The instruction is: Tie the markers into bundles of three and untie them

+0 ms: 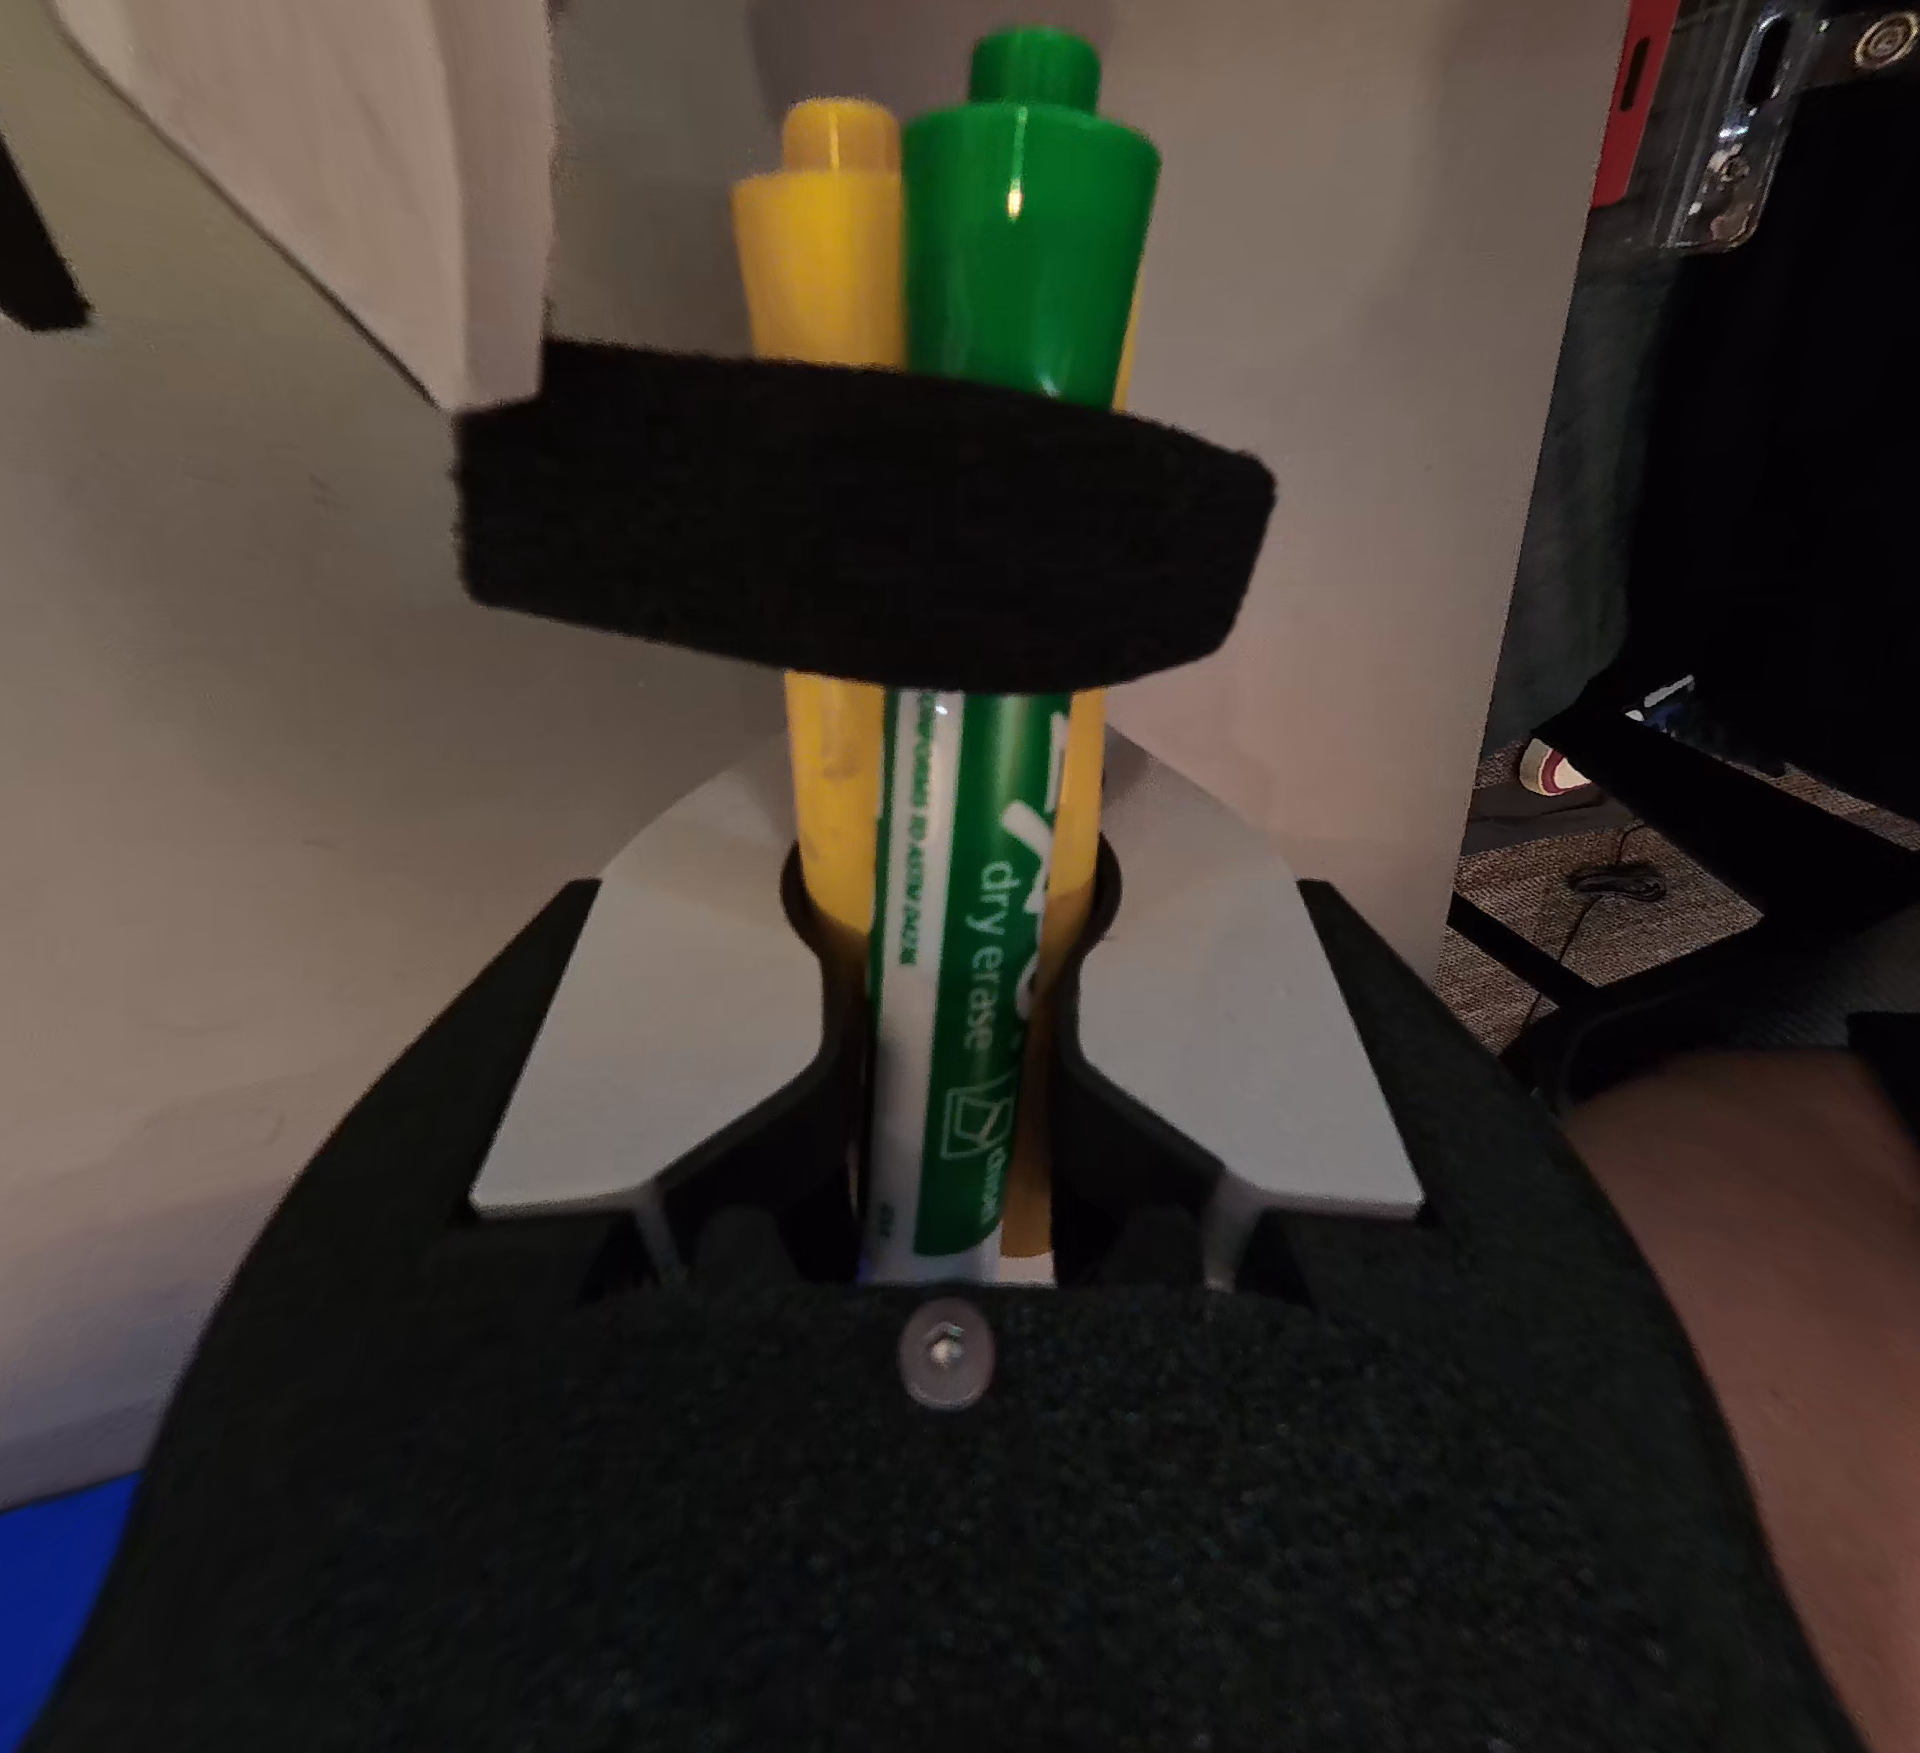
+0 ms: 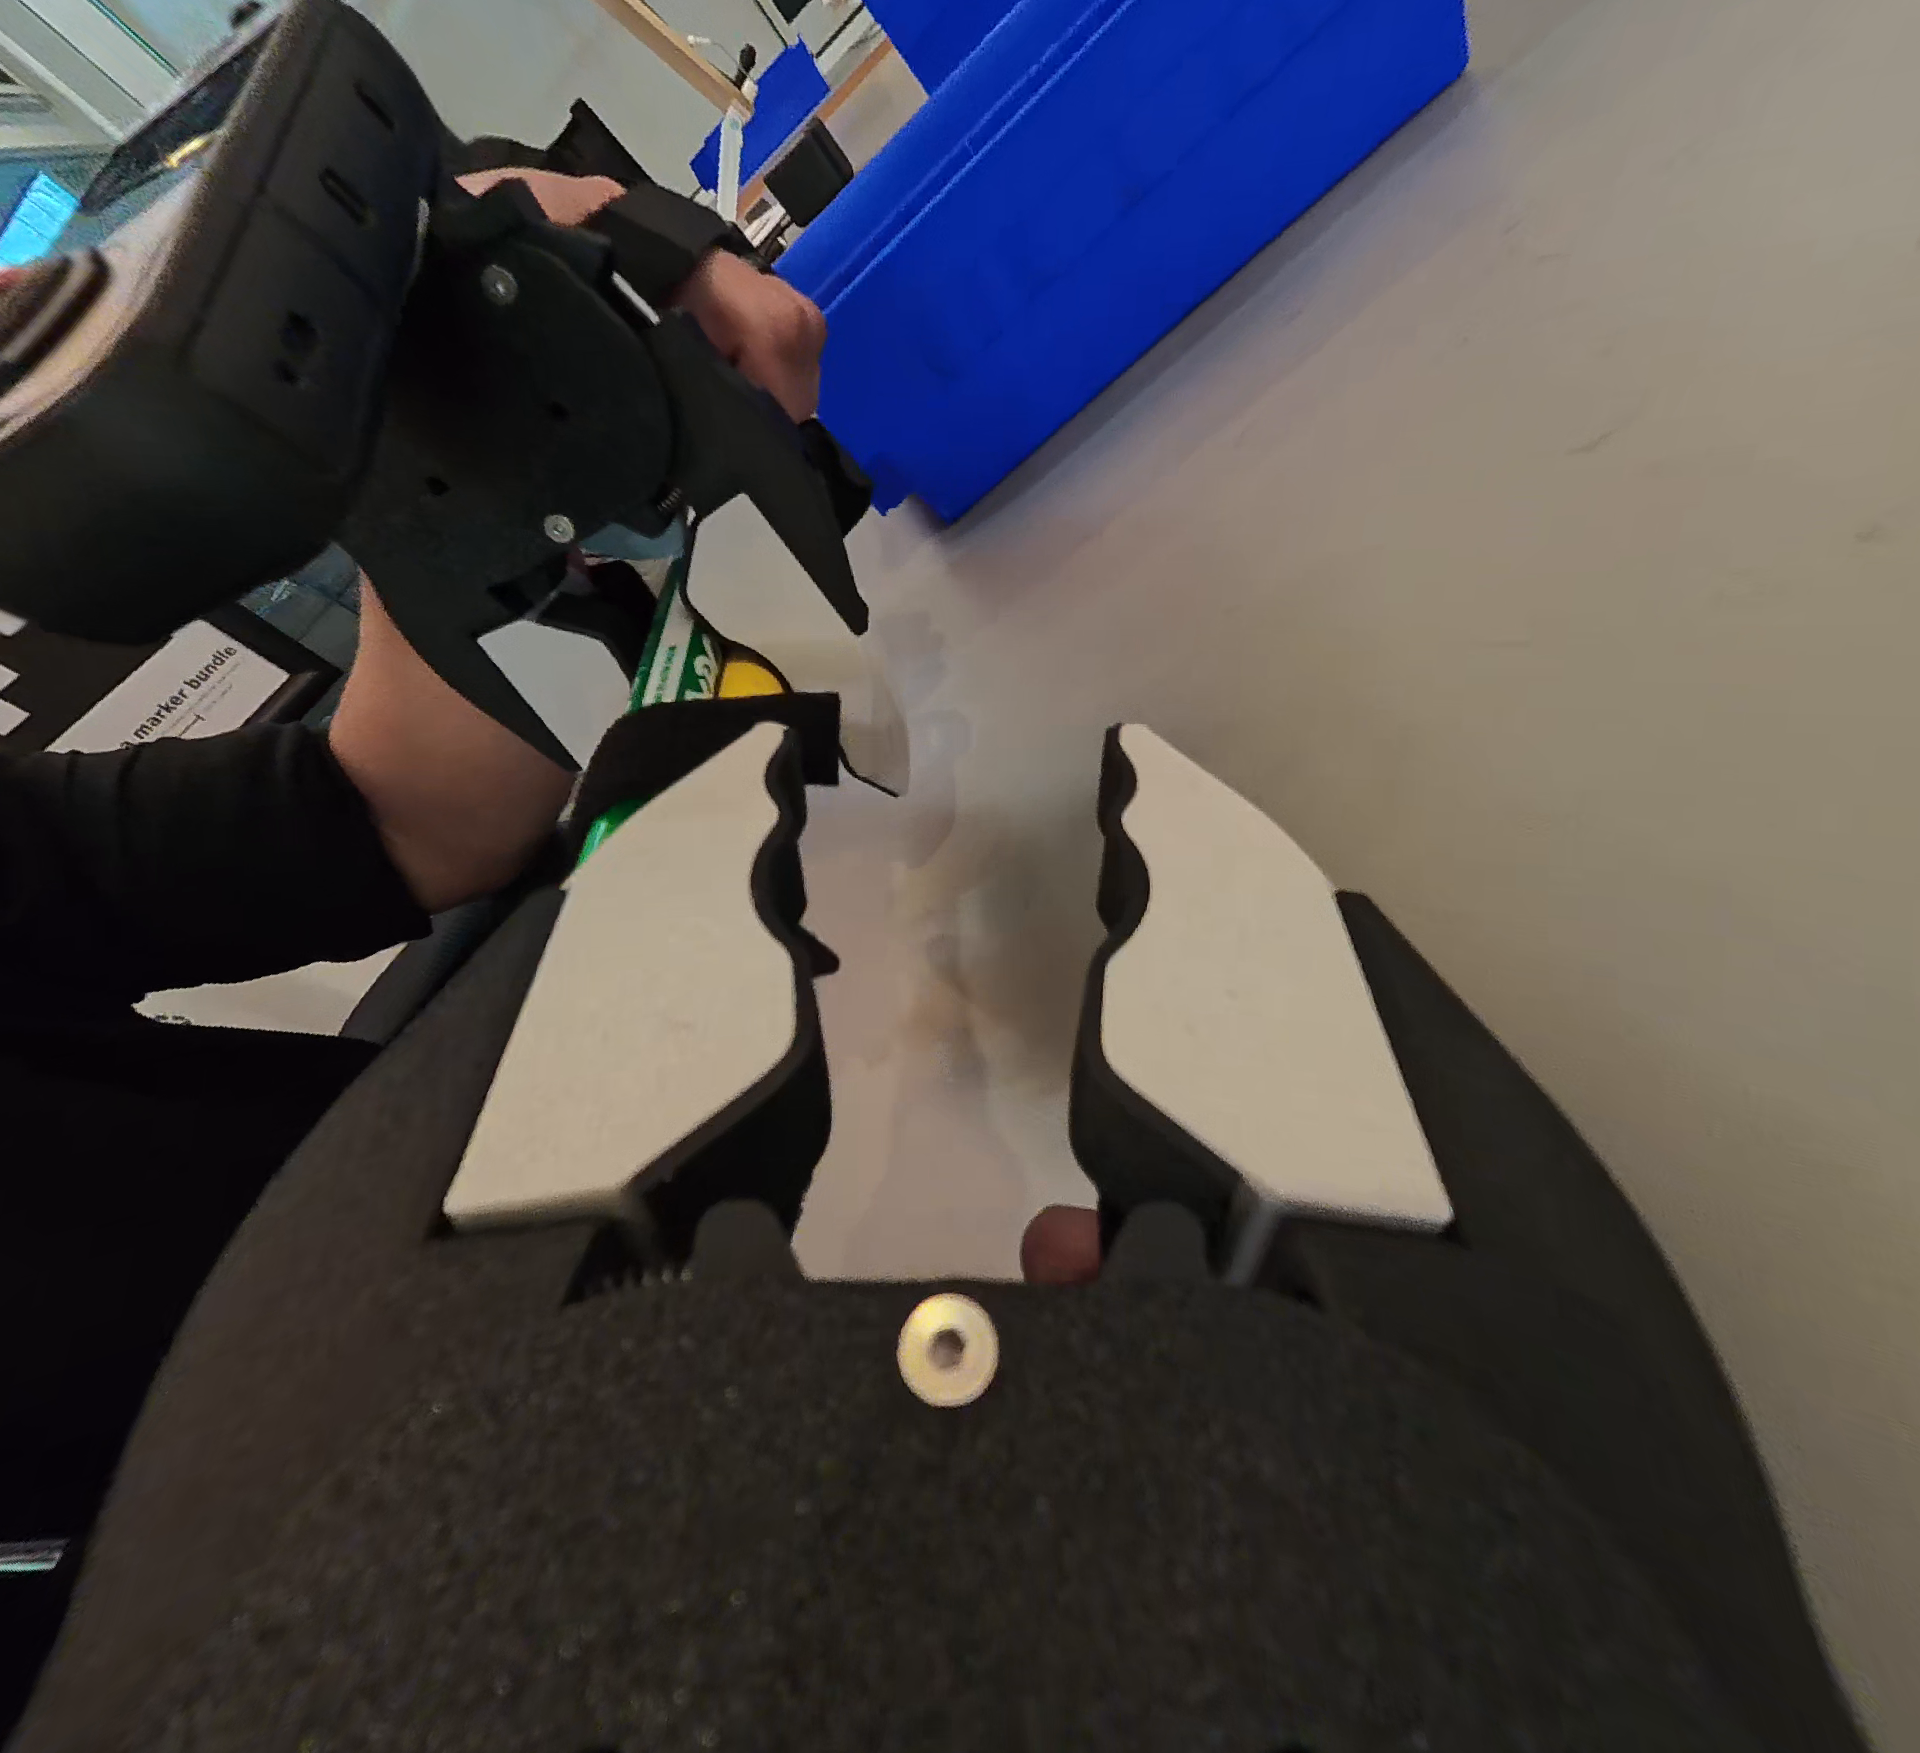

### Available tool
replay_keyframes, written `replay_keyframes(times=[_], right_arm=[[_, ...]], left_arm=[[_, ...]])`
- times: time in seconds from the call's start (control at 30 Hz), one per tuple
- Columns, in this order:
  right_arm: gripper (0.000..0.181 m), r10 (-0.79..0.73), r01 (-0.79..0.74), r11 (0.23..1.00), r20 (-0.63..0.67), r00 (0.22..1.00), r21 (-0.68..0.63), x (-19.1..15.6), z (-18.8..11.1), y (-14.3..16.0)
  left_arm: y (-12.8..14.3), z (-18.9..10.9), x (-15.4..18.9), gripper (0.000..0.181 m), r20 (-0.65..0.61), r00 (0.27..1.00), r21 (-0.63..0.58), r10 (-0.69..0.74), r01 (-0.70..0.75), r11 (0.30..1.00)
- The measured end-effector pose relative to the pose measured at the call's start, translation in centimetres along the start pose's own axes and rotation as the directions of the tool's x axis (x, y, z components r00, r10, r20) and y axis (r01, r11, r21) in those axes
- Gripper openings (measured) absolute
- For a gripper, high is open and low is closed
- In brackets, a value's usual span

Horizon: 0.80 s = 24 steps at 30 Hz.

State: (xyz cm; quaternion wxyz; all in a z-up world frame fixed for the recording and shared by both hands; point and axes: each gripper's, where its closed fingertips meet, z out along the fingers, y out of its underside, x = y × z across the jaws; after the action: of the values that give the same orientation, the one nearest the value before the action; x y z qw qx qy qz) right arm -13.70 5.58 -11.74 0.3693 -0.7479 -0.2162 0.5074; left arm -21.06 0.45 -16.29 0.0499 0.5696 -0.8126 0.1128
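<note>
Here, left gripper [image 1: 951, 882] clamped on markers [image 1: 1023, 269]; black strap [image 1: 862, 519] wrapped around markers above fingers; only right wrist view shows right gripper [image 2: 951, 773] parted, empty, beside strap [image 2: 634, 753]; blue bin [image 2: 1143, 176] beyond.

Print on green marker [image 1: 951, 1028] (perhaps elsewhere)

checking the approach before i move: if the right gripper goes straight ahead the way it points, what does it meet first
Probably nothing but the bare white table: the open right gripper has only tabletop between its fingers. The black strap on the marker bundle sits just left of that line, though depth is unclear.
</note>
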Motion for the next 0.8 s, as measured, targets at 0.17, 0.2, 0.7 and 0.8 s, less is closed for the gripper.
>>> replay_keyframes(times=[0.17, 0.2, 0.7, 0.8], right_arm=[[0.055, -0.008, 0.008, 0.999, -0.008, 1.000, -0.033, 0.1, 0.5, 0.8], [0.055, -0.010, 0.009, 0.999, -0.011, 1.000, -0.038, 0.2, 0.6, 0.9], [0.055, -0.017, 0.014, 0.998, -0.051, 0.999, -0.069, 1.3, 0.9, 1.4], [0.055, -0.046, 0.046, 0.999, -0.048, 0.998, 0.005, 1.2, -0.5, -0.2]], left_arm=[[-0.1, 0.1, 0.1, 0.041, -0.006, 1.000, 0.002, 0.003, -0.003, 1.000], [-0.1, 0.1, 0.0, 0.041, -0.004, 1.000, 0.003, 0.005, -0.005, 1.000], [0.0, -0.1, -0.2, 0.042, -0.006, 1.000, 0.026, -0.006, 0.006, 1.000], [0.2, 0.0, -0.4, 0.041, -0.006, 1.000, 0.021, -0.011, 0.011, 1.000]])
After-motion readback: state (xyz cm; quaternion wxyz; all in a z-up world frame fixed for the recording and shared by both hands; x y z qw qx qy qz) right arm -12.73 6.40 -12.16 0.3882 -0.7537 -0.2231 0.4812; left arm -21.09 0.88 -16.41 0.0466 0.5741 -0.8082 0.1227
